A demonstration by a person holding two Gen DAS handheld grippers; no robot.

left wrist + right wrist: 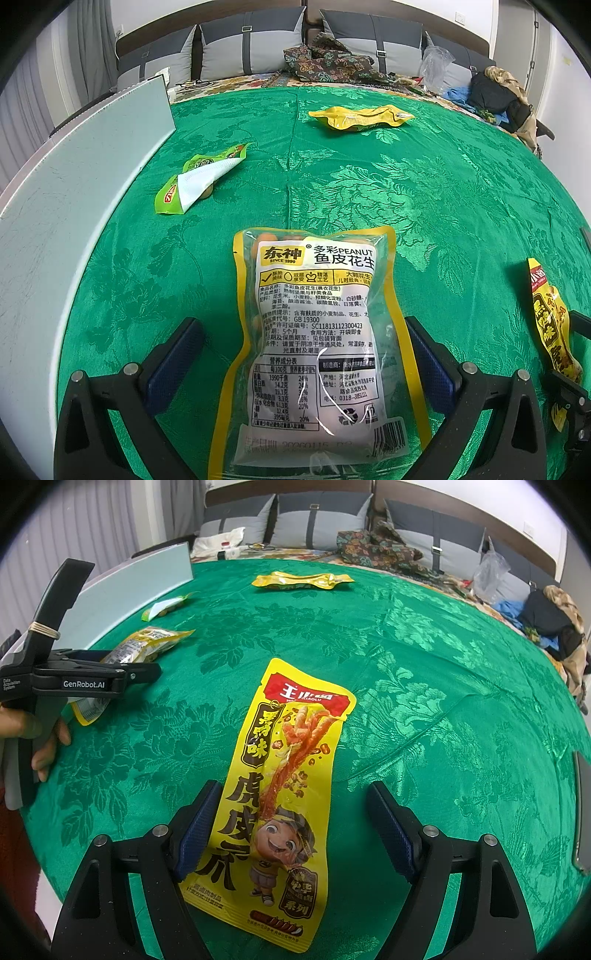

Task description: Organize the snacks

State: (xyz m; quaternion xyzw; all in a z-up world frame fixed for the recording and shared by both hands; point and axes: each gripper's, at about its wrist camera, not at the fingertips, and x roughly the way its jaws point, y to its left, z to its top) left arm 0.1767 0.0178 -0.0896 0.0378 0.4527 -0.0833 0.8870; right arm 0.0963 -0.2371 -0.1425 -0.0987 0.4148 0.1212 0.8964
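A yellow-edged peanut bag lies back side up on the green tablecloth between the fingers of my open left gripper; the pads stand beside it, apart. It also shows in the right wrist view. A yellow chicken-feet packet lies between the fingers of my open right gripper; the left pad is at its edge. The same packet shows at the right of the left wrist view. A green packet and a yellow packet lie farther away.
A pale flat board stands along the table's left edge. A sofa with grey cushions, patterned cloth and clothes is behind the table. A dark flat object lies at the right edge.
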